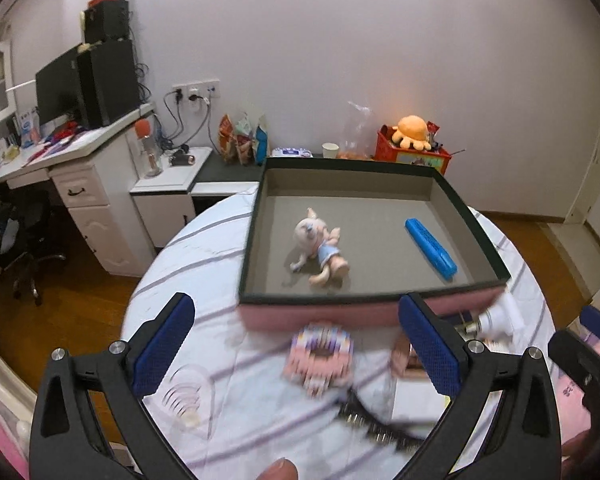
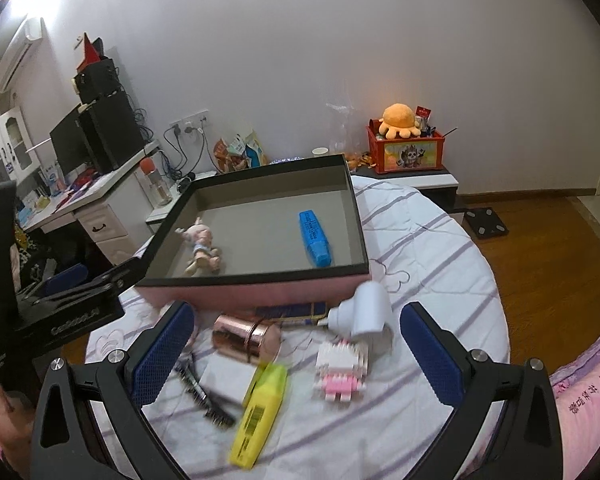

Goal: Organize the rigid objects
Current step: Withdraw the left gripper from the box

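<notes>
A pink-sided box (image 1: pixel 320 317) with a dark rim and grey floor stands on the round table. A small pig doll (image 1: pixel 320 248) and a blue highlighter (image 1: pixel 430 248) lie inside it. My left gripper (image 1: pixel 296 322) hangs open and empty above a pink block toy (image 1: pixel 320 356), in front of the box. My right gripper (image 2: pixel 298 320) is also open and holds nothing. Under it lie a copper cylinder (image 2: pixel 246 338), a yellow highlighter (image 2: pixel 260 412), a white-and-pink block toy (image 2: pixel 342 364), a white plug (image 2: pixel 364 314) and a black toothed clip (image 2: pixel 204 396). The box (image 2: pixel 260 292) sits just behind them.
A clear spiral clip (image 1: pixel 184 396) lies at the table's left edge on the striped cloth (image 2: pixel 440 264). A blue-and-yellow flat tin (image 2: pixel 292 310) rests against the box front. Behind are a white desk (image 1: pixel 84 184) with a monitor and a red crate (image 2: pixel 406 154) holding an orange plush.
</notes>
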Motion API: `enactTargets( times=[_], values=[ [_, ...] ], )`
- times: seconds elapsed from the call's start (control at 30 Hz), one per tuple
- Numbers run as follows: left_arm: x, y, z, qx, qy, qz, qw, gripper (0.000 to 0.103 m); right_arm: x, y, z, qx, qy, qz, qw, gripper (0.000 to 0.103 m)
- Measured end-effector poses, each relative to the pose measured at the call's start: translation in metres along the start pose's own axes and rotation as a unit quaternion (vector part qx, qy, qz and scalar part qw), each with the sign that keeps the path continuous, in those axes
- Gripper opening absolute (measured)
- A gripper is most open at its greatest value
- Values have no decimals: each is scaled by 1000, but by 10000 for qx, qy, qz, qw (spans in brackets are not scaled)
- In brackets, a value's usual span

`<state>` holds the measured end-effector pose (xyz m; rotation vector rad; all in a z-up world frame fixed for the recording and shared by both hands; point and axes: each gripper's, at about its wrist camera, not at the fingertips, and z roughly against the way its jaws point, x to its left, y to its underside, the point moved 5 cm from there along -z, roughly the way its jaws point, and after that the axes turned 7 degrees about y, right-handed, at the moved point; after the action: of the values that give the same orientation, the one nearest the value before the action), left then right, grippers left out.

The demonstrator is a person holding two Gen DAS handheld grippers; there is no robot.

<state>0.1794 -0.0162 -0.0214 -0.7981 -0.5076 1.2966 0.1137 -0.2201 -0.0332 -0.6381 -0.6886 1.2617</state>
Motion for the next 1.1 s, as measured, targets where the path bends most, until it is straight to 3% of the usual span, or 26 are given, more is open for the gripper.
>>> enactTargets(
  times=[0.3, 0.47, 0.6, 0.8, 1.1],
  values=[
    [14, 46, 35, 236, -383, 123, 9989, 103, 5, 32, 22, 80, 22, 22, 10000, 103],
    [11, 73, 52, 25, 367, 368, 9986, 103, -4, 51, 22, 243, 168, 28, 9996, 103],
    [12, 77, 60, -206, 242, 538, 9980, 103, -7, 64, 20, 381, 203, 83, 9990, 103],
    [10, 80, 59, -90, -47, 261, 9996, 103, -7, 71, 16, 456, 236, 116, 9986, 103],
    [18, 83, 52, 6, -65, 400, 9992, 103, -6, 73, 8, 522, 279, 149, 9981, 103]
  ],
)
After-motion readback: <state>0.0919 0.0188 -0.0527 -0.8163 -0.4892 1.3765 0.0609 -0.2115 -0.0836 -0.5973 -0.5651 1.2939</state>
